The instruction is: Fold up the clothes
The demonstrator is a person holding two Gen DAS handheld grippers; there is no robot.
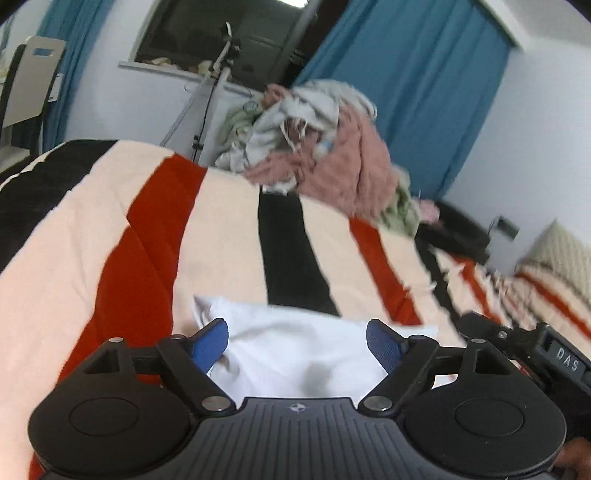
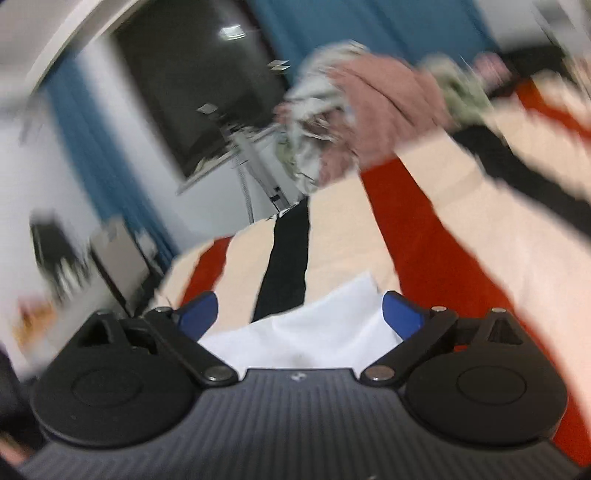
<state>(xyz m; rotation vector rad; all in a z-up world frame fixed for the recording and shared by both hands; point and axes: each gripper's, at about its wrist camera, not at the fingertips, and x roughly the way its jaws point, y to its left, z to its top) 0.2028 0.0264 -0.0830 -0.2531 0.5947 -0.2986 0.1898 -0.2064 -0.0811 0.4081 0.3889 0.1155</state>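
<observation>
A white garment [image 1: 295,347] lies on the striped bed cover [image 1: 221,229], right below my left gripper [image 1: 297,341]. The left gripper is open, its blue fingertips [image 1: 208,345] wide apart above the cloth. The right gripper's body [image 1: 535,350] shows at the right edge of the left wrist view. In the right wrist view my right gripper [image 2: 301,317] is also open, over the same white garment [image 2: 314,328]. This view is motion blurred. A pile of unfolded clothes [image 1: 325,147], pink, grey and green, sits at the far side of the bed [image 2: 369,110].
The bed cover [image 2: 461,258] has cream, red and black stripes. Blue curtains [image 1: 406,92] and a dark window [image 1: 221,33] are behind the bed. A tripod stand [image 1: 210,96] stands beyond the far edge. A chair [image 1: 29,81] is at the far left.
</observation>
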